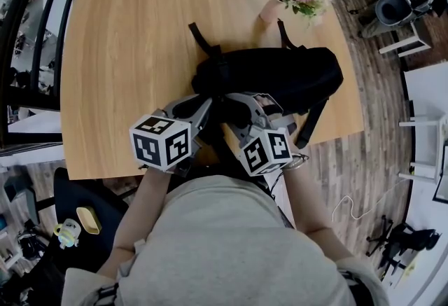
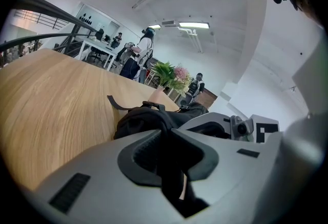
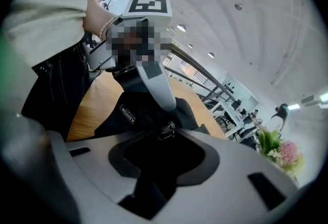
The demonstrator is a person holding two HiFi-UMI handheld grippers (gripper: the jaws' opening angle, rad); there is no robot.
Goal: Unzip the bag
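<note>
Head view: black backpack (image 1: 280,77) lies on the wooden table (image 1: 119,52), with its near side at the table's near edge, right in front of the person. Both tools are on that near side.

Left gripper (image 2: 165,135): jaws pressed together on a fold of the backpack's black fabric, acting as the anchor.

Right gripper (image 3: 166,137): jaws slightly spread, with the metal zipper pull (image 3: 166,129) sitting right at the tips. I see no firm pinch on it yet. The left tool's jaw comes down just beside the pull, so the two are crowded.

Risks as I read it:
- The pull is only at the very tips. If the right jaws close shallow, it pops out on the first tug.
- Loose fabric fills the right jaws' gap. Pinching cloth along with the pull would drag it into the slider and jam it.
- The anchor holds soft fabric only. A hard pull could slip it, and the whole backpack would then slide instead of unzipping.
- Flower vase (image 1: 271,9) stands just behind the backpack. A shove that way could tip it.
</note>
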